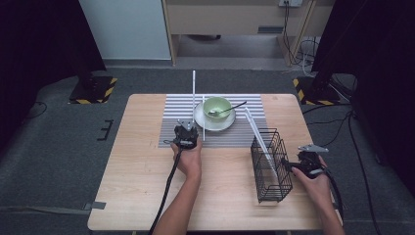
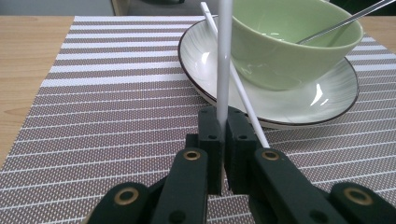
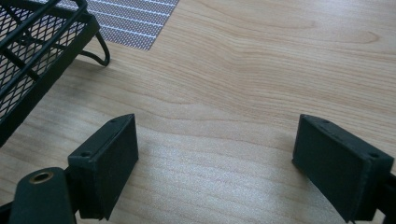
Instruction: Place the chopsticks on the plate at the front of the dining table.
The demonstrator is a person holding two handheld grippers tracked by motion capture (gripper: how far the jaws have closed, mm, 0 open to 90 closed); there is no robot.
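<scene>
The left gripper's black fingers were clamped on a thin white plastic chopstick, held upright over the striped grey placemat, just near and left of the white saucer carrying the pale green ceramic bowl. A second white chopstick leaned on the saucer's rim. The right gripper's fingers stood apart, holding nothing, over the wooden desk just right of the black wire basket.

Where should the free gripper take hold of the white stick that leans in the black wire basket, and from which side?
Grip the white stick on its bare upper part, above the rim of the wire basket, probably from above. That part leans out toward the striped mat, while the lower part lies behind wire. The right gripper is open beside the basket.
</scene>
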